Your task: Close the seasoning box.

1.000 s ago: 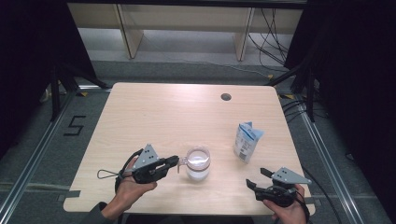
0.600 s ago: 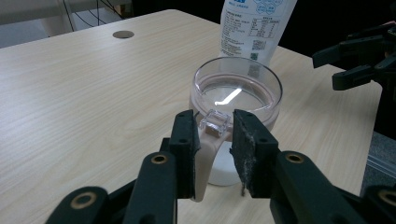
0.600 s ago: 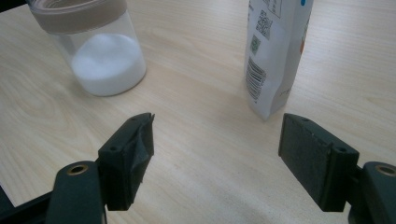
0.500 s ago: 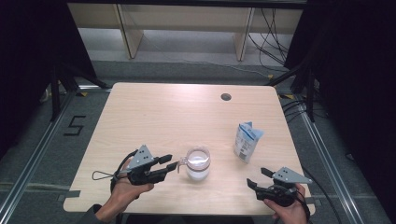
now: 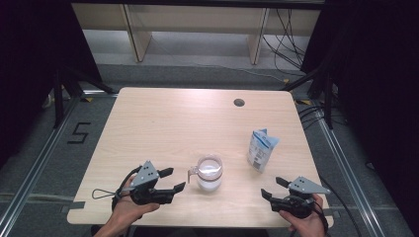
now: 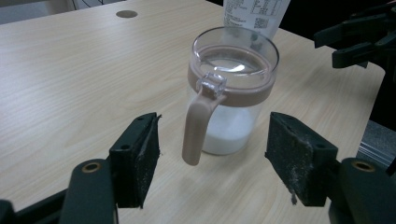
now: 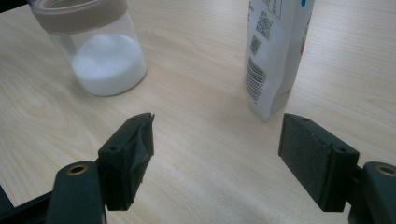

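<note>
A clear glass jar (image 5: 209, 173) with a tan rim band and a tan handle (image 6: 198, 123) stands near the table's front edge, holding white powder. My left gripper (image 5: 174, 179) lies just left of it. Its jaws have just been opening and now stand wide either side of the handle, with the pads (image 6: 140, 154) clear of it. A white and blue bag (image 5: 261, 150) stands upright to the right of the jar. My right gripper (image 5: 271, 186) rests near the front right, open and holding nothing, pointing between the jar (image 7: 100, 51) and the bag (image 7: 275, 51).
The wooden table (image 5: 173, 123) has a round cable hole (image 5: 239, 102) at the back right. Both hands sit at the front edge. Behind the table are shelf legs and cables on the floor. Dark curtains close off both sides.
The left gripper's jaws have opened from nearly shut at the jar's handle to wide apart, and the gripper has drawn back slightly to the left. The right gripper, jar and bag have not moved.
</note>
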A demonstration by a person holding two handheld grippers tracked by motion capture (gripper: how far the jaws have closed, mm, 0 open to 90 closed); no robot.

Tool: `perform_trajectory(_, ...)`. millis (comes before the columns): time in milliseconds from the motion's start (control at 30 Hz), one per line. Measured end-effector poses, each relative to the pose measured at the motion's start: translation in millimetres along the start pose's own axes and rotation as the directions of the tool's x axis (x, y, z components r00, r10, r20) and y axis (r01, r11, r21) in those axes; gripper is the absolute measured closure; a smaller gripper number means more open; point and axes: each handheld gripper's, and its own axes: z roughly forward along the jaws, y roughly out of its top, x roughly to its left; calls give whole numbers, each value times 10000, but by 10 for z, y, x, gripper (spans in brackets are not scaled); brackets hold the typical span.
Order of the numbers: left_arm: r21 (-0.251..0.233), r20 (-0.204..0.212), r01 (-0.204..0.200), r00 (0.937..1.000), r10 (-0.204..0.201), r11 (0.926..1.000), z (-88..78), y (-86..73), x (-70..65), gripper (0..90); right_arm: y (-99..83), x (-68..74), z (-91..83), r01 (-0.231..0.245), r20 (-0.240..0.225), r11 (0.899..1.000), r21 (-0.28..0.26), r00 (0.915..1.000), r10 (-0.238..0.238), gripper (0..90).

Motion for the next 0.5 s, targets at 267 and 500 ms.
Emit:
perform_trajectory(267, 289, -219, 95, 9997, -89, 9995, -24, -118, 67, 314, 7, 19, -14, 156, 129, 9999, -9, 9998, -156, 276)
perform_trajectory(500, 393, -281, 98, 9996, -87, 9992, -33, -180, 64, 308, 10, 27, -26, 18, 74, 10000, 15, 10000, -19, 276)
